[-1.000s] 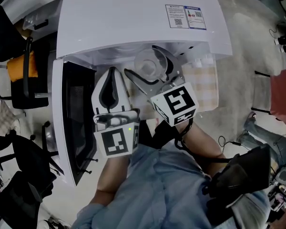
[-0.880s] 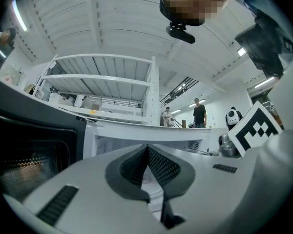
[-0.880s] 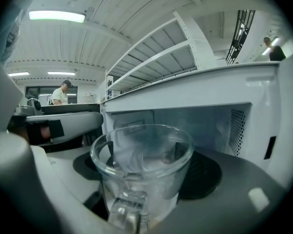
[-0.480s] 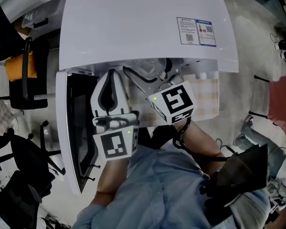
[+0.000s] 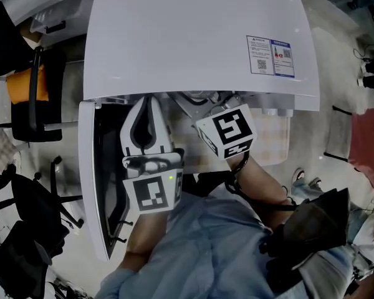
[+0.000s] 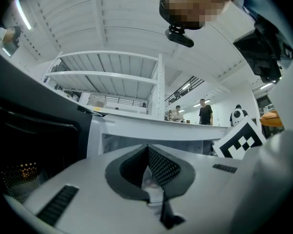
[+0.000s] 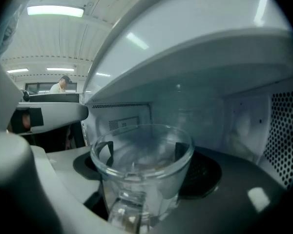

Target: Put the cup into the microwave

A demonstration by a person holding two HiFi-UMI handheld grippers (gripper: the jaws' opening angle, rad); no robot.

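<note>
Tongs come nearest, both in front of the microwave [image 5: 193, 36], whose door [image 5: 90, 185] stands swung open on its left side. The left tongs [image 6: 148, 155] are pressed together with nothing gripped, pointing level at the left edge of the microwave's opening, beside the door.

The right tongs [image 7: 142, 152] are spread wide and pinching the cup [image 7: 141, 165], a clear glass one, with a dark pad on each side of it just under the rim. The cup is upright and looks empty. From the right gripper view it is already under the microwave's roof, just inside the mouth, with the dark cavity floor [image 7: 249, 184] below and ahead of it and the perforated wall [image 7: 283, 130] to its right. In the head view the microwave's top covers it.

So opening the door and carrying the cup to the cavity are done. Whether the base touches the floor I cannot tell; it seems to be held just clear. What remains, as I judge it, is to set the cup down deeper inside the microwave, spread the tongs off it and draw them out.
</note>
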